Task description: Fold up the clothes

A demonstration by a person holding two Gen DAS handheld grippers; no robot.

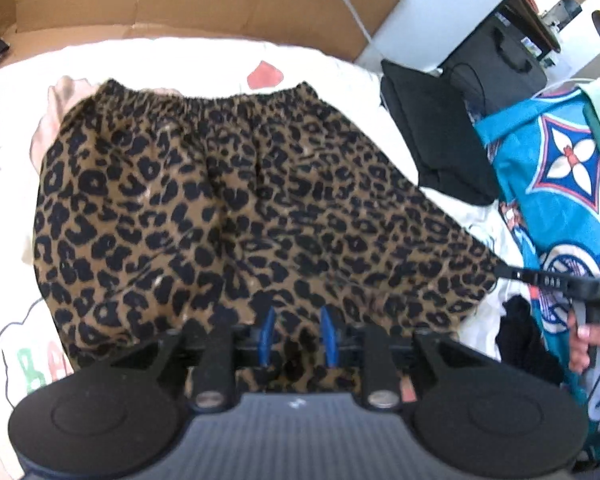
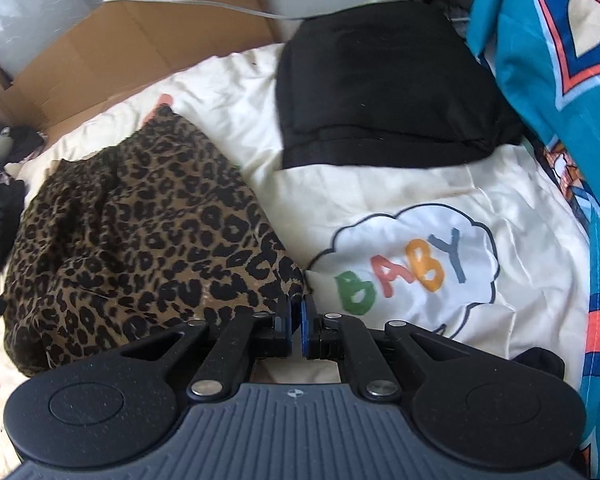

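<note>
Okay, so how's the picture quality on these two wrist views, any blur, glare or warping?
Left wrist view: the leopard-print skirt looks soft and slightly smeared, the white bedding behind it is blown out, and fisheye warp bends the cardboard. Right wrist view: sharper; the BABY print reads clearly, though the black folded garment loses detail and the edges curve.

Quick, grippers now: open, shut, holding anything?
Left gripper: open over the leopard skirt, gripping nothing.
Right gripper: shut, pinching the skirt's corner.
</note>
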